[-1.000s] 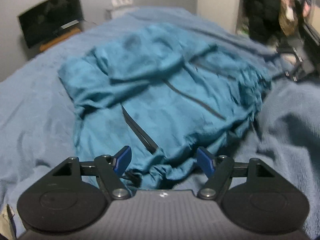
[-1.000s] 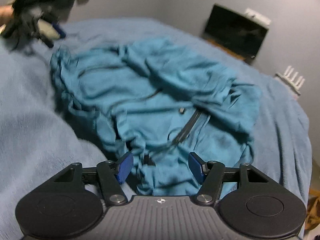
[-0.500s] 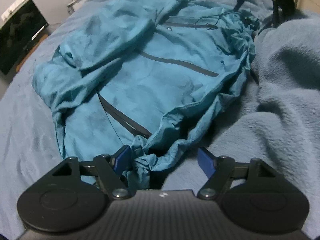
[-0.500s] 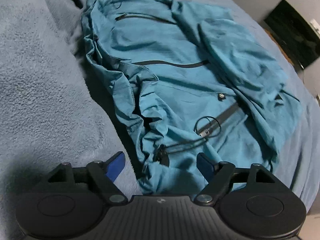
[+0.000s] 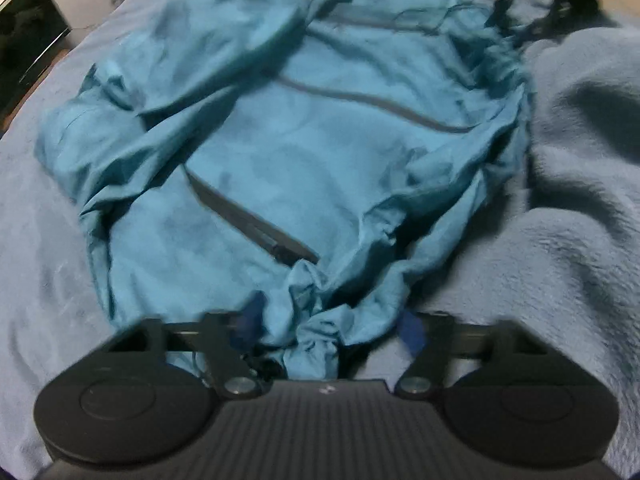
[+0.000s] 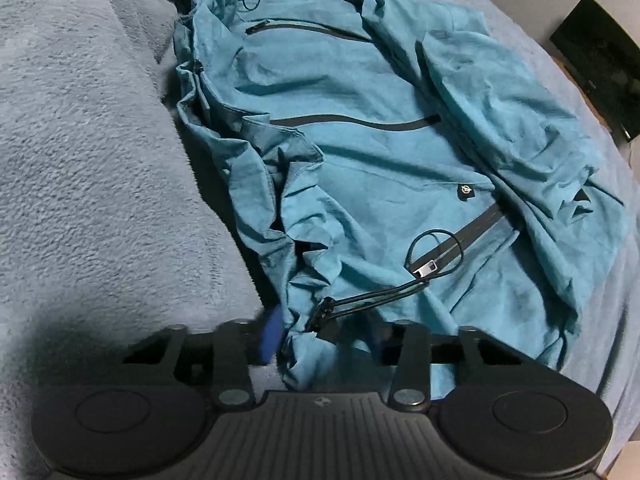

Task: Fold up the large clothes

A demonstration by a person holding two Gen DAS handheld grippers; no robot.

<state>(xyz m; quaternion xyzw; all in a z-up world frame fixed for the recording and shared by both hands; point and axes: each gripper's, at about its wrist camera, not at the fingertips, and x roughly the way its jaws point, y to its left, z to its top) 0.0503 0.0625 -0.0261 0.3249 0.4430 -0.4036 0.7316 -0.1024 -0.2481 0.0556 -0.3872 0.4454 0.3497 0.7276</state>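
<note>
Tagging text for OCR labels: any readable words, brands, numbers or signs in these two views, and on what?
No readable words or numbers.
Small dark patch on the teal jacket: a pale round emblem, too small to read.
Small white mark on the right gripper body: a logo, no letters legible.
Same mark on the left gripper body: blurred.
Zip pull: no marking legible.

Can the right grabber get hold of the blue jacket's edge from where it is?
Probably yes. The right gripper is already at the jacket, its bunched hem lies between the jaws, which have just been closing, and nothing blocks it.
</note>
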